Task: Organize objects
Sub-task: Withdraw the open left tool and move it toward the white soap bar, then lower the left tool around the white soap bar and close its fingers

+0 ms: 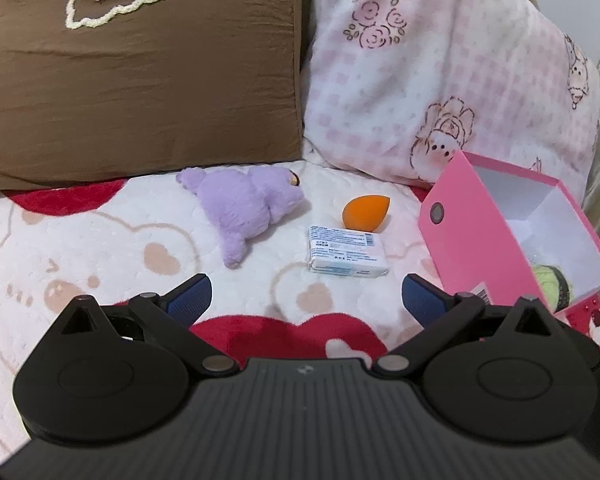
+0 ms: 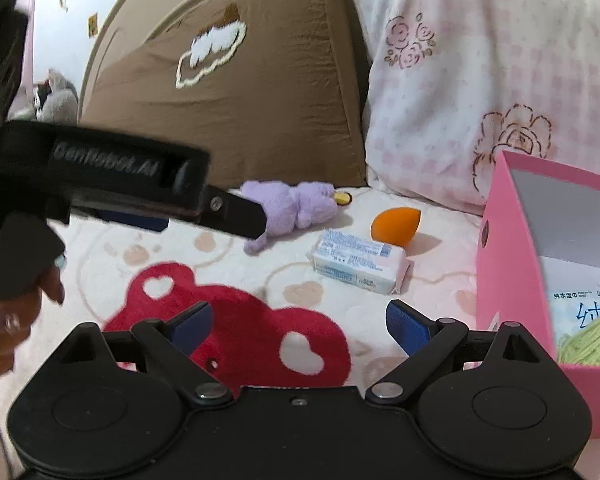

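A purple plush toy (image 1: 246, 208) (image 2: 296, 206), an orange egg-shaped sponge (image 1: 365, 210) (image 2: 395, 224) and a white tissue pack (image 1: 346, 251) (image 2: 358, 262) lie on the bed blanket. A pink open box (image 1: 512, 236) (image 2: 548, 280) stands at the right, holding green yarn (image 2: 588, 340) and a wipes pack (image 2: 580, 300). My left gripper (image 1: 306, 300) is open and empty, just short of the tissue pack. My right gripper (image 2: 300, 322) is open and empty, near the box's left side. The left gripper's body (image 2: 112, 184) shows at the left of the right wrist view.
A brown pillow (image 1: 140, 72) (image 2: 240, 92) and a pink-checked pillow (image 1: 452, 68) (image 2: 480, 80) stand behind the objects. The blanket (image 1: 80, 248) is white with red bear prints. Plush toys (image 2: 56, 96) sit far left beyond the bed.
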Demonstrator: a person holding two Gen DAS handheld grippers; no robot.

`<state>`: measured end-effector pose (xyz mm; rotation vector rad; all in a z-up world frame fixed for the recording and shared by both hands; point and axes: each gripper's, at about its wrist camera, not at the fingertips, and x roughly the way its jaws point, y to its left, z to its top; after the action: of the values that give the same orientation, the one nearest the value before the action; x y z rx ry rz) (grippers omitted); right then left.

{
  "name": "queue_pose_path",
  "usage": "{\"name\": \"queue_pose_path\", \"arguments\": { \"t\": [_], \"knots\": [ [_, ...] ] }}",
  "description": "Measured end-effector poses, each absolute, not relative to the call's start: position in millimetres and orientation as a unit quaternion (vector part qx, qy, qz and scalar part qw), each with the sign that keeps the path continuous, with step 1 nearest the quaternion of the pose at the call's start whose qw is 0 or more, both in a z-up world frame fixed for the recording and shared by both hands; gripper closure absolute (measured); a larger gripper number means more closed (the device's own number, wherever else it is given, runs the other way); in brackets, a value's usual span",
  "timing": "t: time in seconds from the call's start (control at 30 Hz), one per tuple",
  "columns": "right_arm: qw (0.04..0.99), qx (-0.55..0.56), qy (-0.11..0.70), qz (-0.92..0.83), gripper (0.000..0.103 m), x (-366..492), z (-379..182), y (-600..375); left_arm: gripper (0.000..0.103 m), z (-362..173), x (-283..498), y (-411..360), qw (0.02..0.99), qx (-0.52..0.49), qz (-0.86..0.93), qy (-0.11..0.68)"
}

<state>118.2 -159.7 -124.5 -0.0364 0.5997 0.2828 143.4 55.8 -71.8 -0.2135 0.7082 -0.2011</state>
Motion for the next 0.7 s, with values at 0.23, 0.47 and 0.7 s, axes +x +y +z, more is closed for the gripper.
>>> {"name": "queue_pose_path", "arguments": {
  "t": [0.23,0.47,0.7],
  "knots": [
    [0.95,-0.052,0.28,0.125,0.008,130,-143,-155,0.0,-91,159,52,0.933,-0.121,-0.103,0.324],
    [0.952,-0.023,0.29,0.099,0.008,163,-156,-169,0.003,-116,170,56,0.943,-0.118,-0.095,0.296],
    [0.946,-0.045,0.31,0.086,0.008,188,-171,-166,0.031,-134,185,63,0.938,-0.15,-0.101,0.294]
  ]
}}
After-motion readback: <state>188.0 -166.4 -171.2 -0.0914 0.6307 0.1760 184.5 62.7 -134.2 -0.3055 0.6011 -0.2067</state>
